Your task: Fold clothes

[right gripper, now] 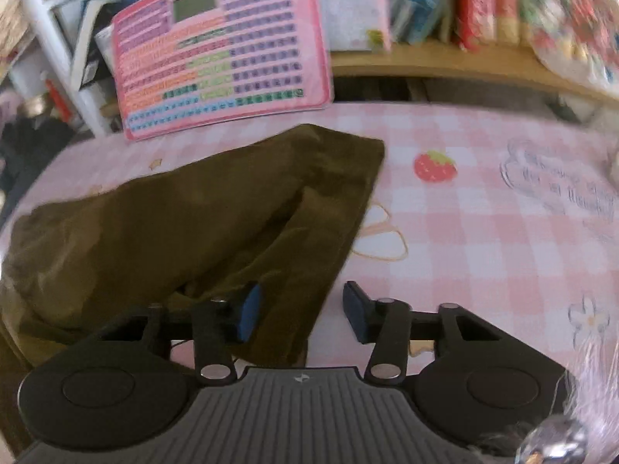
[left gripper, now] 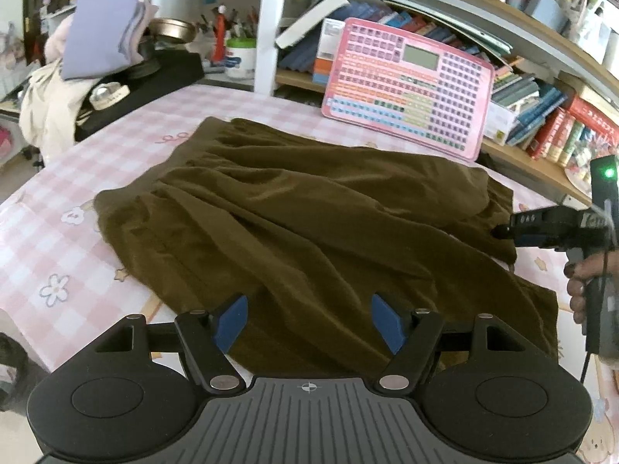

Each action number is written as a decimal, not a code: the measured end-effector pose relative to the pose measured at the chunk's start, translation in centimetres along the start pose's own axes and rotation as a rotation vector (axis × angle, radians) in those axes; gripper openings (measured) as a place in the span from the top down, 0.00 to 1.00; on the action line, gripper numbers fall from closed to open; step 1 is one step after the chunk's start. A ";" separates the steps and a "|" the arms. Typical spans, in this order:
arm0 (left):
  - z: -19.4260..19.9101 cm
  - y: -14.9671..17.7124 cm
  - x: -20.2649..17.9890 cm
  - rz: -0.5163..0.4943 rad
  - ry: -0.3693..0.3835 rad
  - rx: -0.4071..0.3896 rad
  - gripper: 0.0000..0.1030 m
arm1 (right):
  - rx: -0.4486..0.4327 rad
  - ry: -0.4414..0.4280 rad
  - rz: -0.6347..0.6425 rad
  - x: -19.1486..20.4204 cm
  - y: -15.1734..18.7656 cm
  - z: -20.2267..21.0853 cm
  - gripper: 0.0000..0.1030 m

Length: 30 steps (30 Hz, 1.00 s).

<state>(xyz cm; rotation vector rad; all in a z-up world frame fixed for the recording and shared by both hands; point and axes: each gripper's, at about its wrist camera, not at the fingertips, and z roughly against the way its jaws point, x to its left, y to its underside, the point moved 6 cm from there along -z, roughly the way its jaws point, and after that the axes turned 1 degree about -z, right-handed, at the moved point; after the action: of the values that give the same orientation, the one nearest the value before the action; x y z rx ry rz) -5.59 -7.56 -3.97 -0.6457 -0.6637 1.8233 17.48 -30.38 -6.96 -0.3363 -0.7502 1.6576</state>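
The olive-brown garment (left gripper: 309, 212) lies rumpled and unfolded on the desk (left gripper: 58, 251); both grippers' jaws stand apart, folding barely begun.

A dark olive-brown garment (left gripper: 301, 208) is spread across a pink-and-white checked tablecloth (left gripper: 58, 232). It is rumpled, with long creases running along its length and gathered folds at the far end. In the right wrist view its right end (right gripper: 332, 178) is seen doubled over itself, one layer lying on another, with a straight hem edge.
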 end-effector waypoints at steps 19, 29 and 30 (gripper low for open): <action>-0.4 -0.6 0.2 -0.013 -0.006 0.002 0.30 | -0.024 0.079 0.018 -7.7 -1.5 3.0 0.91; -0.4 -1.0 1.9 0.005 -0.031 -0.006 0.30 | -0.017 0.194 0.039 -7.6 1.0 2.3 0.70; -0.4 -1.2 2.2 0.007 -0.034 -0.011 0.30 | -0.025 0.220 0.034 -7.7 1.1 2.7 0.68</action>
<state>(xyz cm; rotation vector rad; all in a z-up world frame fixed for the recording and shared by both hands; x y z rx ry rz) -5.23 -5.09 -3.71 -0.6263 -0.6953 1.8415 16.87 -38.61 -7.04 -0.5423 -0.6037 1.6124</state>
